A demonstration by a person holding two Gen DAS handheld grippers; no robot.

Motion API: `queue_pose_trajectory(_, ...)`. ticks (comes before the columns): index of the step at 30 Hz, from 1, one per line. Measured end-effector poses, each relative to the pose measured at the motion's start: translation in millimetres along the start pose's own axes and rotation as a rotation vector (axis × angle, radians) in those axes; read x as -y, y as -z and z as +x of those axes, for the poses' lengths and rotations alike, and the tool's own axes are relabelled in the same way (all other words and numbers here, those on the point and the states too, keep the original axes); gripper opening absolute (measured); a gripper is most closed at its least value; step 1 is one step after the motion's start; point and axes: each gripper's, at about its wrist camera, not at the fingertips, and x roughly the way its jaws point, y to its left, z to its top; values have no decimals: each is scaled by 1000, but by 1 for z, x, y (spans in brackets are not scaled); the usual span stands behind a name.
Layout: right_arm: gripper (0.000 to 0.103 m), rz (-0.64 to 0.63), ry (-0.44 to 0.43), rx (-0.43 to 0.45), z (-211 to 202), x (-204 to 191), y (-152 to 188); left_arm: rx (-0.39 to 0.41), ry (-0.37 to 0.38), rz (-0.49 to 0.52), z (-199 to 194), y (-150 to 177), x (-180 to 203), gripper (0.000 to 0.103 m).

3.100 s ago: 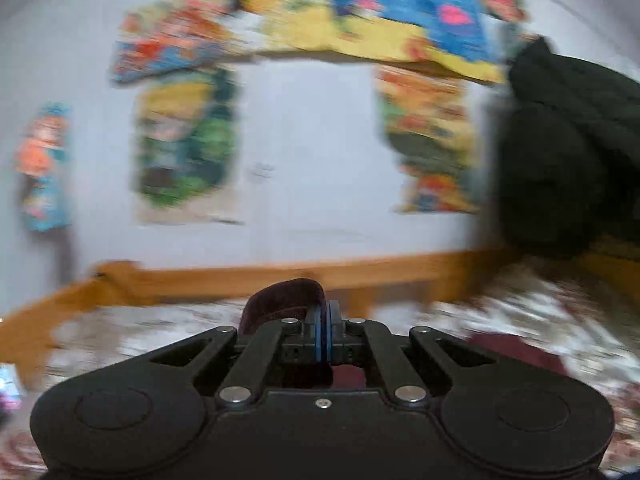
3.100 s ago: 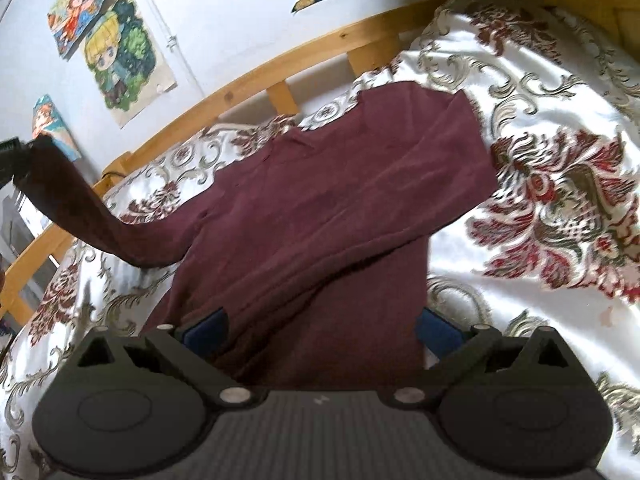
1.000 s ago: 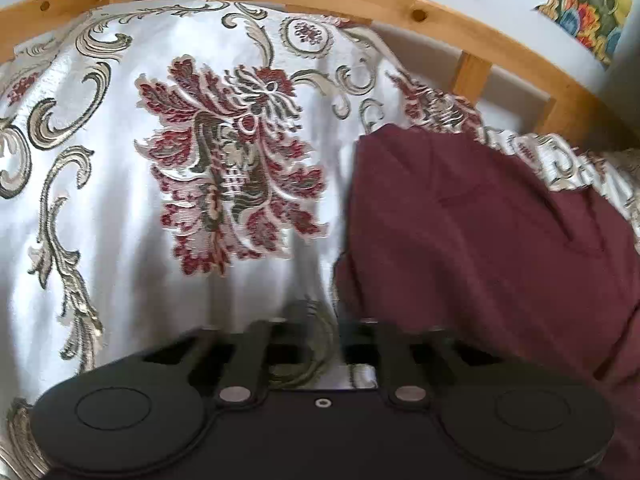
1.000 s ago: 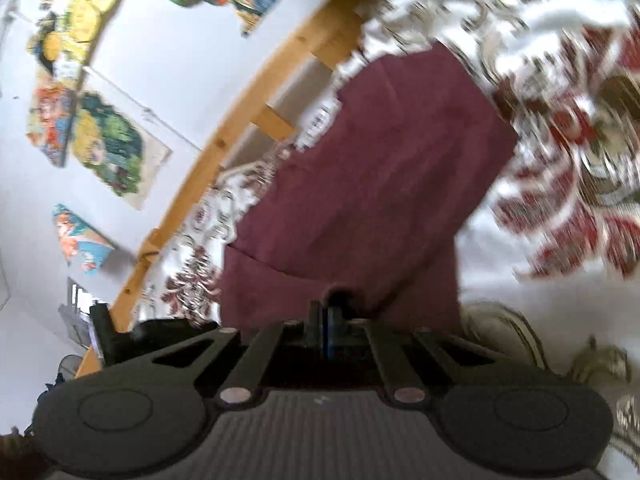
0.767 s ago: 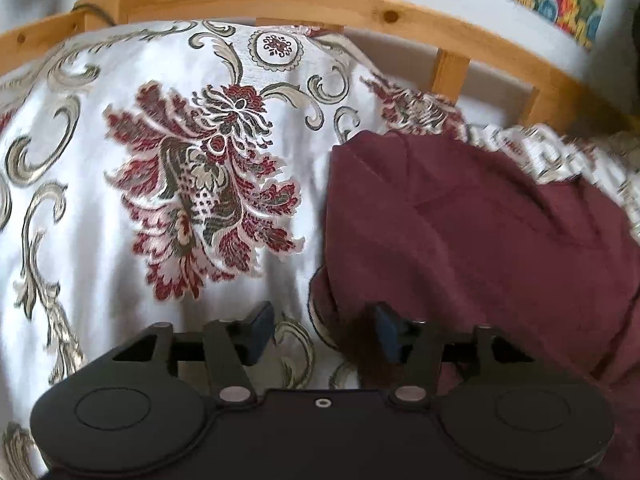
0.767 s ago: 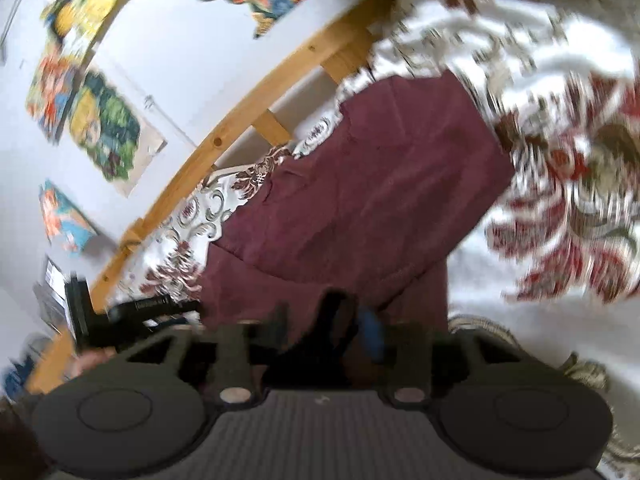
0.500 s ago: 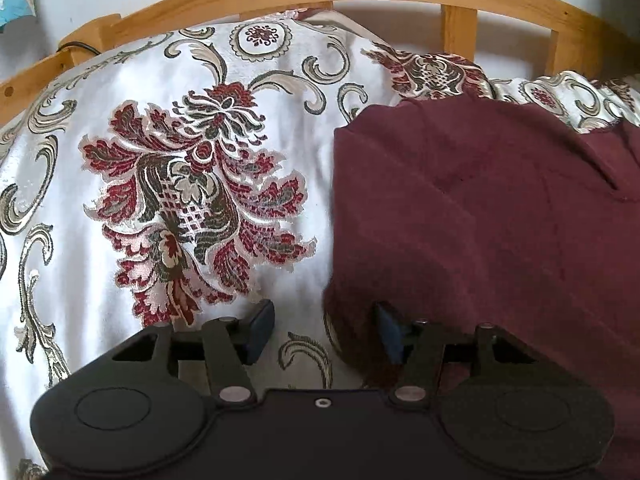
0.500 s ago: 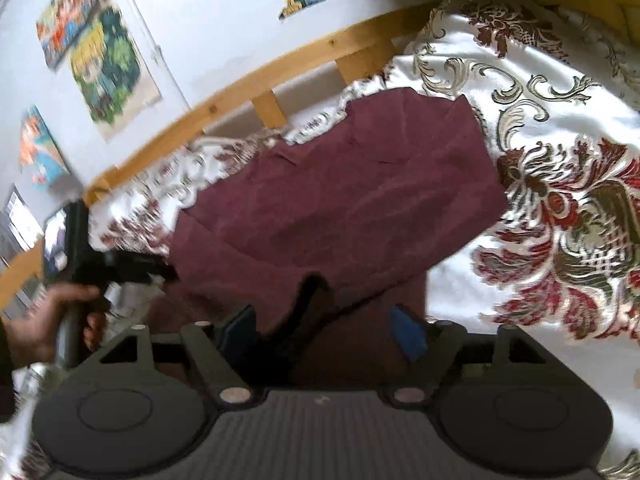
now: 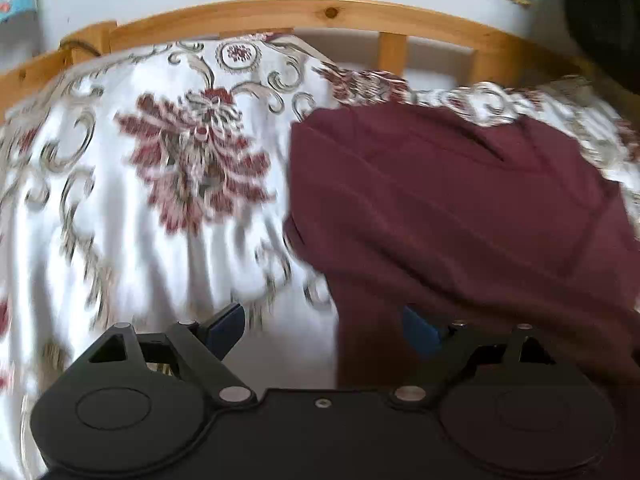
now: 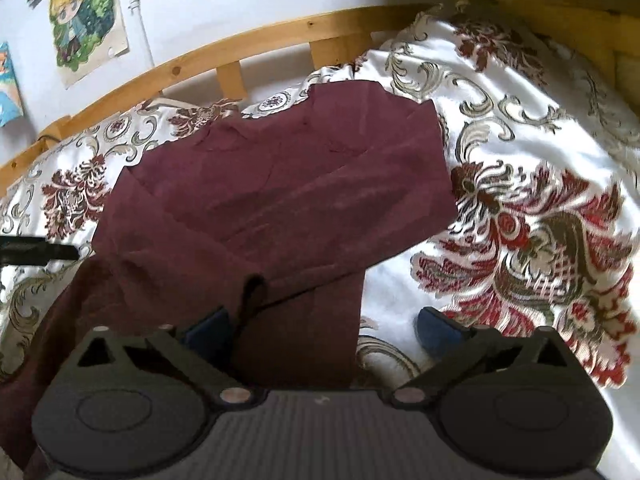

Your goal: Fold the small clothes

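A maroon long-sleeved top lies flat on the floral bedspread, both sleeves folded in across its body. In the left wrist view the top fills the right half. My left gripper is open and empty, its jaws straddling the top's left edge near the hem. My right gripper is open and empty, with the lower part of the top and a folded sleeve end between its jaws. The left gripper's tip shows at the far left of the right wrist view.
A wooden bed rail runs along the far edge of the bed, with a white wall and colourful posters behind. Dark clothing hangs at the upper right. Yellow bedding lies at the far right.
Both grippers have opened wide and let go of the sleeves, which now lie folded across the top. The left gripper has pulled back slightly toward the hem.
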Motion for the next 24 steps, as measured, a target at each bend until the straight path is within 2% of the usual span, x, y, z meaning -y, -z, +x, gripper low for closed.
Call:
queue_pose_trajectory(3,103,-25,-7,-18,-6,1,-2,-12,54,17,-30,28,-6,89)
queue_pose_trajectory(9,103,-104,-10,-56,-34,-2,6,-66,87,85,-62,69,-14,89)
queue_pose_trajectory(13,100,-83,-50,-69,-69,-3,21,-110,134,57,-67,81,-20,71)
queue_pose_trajectory(15,91,-102,-47,-77,-83,-11,30,-120,161,57,-70,83,-19,63)
queue_pose_trajectory(19,85,-139,-27,-97,-102,-28,49,-158,174,94,-67,88,-10,59)
queue_pose_trajectory(21,78,-151,-21,-109,-101,-34,56,-176,166,107,-63,92,-8,58)
queue_pose_trajectory(24,76,-172,-25,-148,-91,-44,66,-178,158,95,-60,95,-8,58)
